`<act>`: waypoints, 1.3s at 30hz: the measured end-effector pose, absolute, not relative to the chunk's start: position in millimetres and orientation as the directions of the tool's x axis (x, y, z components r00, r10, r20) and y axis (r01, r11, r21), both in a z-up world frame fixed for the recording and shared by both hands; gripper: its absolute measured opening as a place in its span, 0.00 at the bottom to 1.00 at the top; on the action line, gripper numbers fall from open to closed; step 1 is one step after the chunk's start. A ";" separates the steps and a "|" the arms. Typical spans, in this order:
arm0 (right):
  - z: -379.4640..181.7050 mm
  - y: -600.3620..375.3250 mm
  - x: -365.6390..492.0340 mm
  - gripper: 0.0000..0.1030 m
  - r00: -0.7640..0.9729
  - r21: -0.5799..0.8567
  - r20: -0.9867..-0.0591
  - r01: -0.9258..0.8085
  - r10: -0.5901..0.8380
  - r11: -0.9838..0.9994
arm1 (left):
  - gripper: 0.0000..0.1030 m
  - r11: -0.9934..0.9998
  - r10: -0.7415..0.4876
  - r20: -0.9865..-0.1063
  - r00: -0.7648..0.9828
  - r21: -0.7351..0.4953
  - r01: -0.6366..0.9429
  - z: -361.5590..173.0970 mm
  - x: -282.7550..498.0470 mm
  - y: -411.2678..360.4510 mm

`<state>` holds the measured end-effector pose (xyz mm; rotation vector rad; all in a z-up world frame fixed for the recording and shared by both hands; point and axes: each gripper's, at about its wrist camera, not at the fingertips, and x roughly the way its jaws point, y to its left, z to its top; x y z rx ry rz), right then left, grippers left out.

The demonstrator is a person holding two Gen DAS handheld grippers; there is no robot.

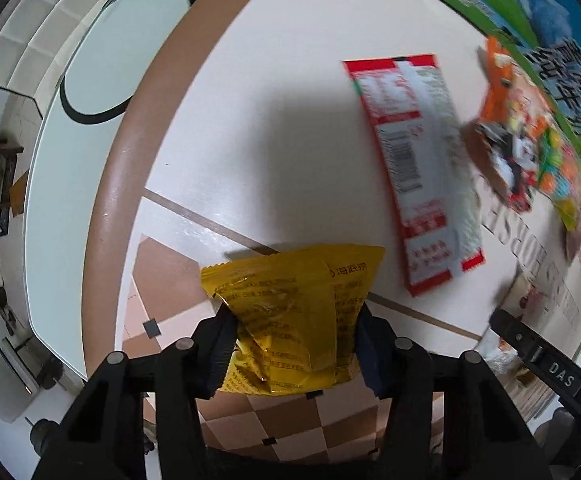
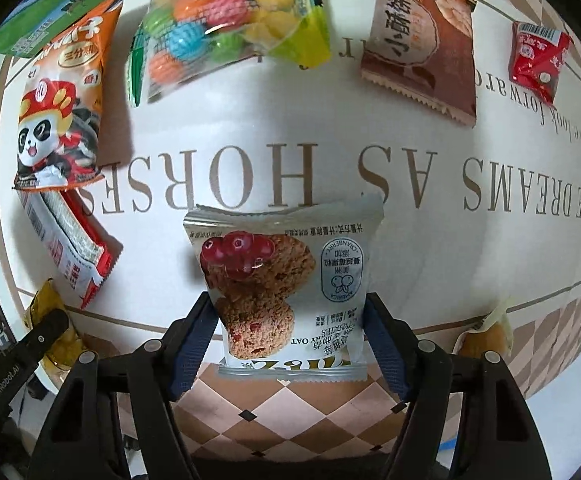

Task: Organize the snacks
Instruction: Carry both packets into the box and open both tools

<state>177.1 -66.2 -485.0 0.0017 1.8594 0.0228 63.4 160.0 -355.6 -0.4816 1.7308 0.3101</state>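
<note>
My left gripper is shut on a crumpled yellow snack packet, held above the mat's checkered edge. My right gripper is shut on a silver cranberry oat cookie packet, held over the white printed mat. On the mat lie a red-and-white wafer packet, an orange panda packet, a clear bag of coloured candy balls, a brown biscuit packet and a small red packet. The left gripper with its yellow packet shows at the lower left of the right wrist view.
A green-and-blue milk carton box lies along the far side of the mat. Left of the mat is a pale glass tabletop with a black ring. A yellowish packet sits at the mat's right near edge. The right gripper's body shows in the left view.
</note>
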 end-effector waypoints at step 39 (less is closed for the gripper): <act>-385.7 -90.6 443.7 0.73 -0.042 0.114 -0.992 0.071 0.117 0.991 | 0.48 0.997 -0.073 -0.994 -0.086 -0.070 -0.044 -270.1 452.0 133.2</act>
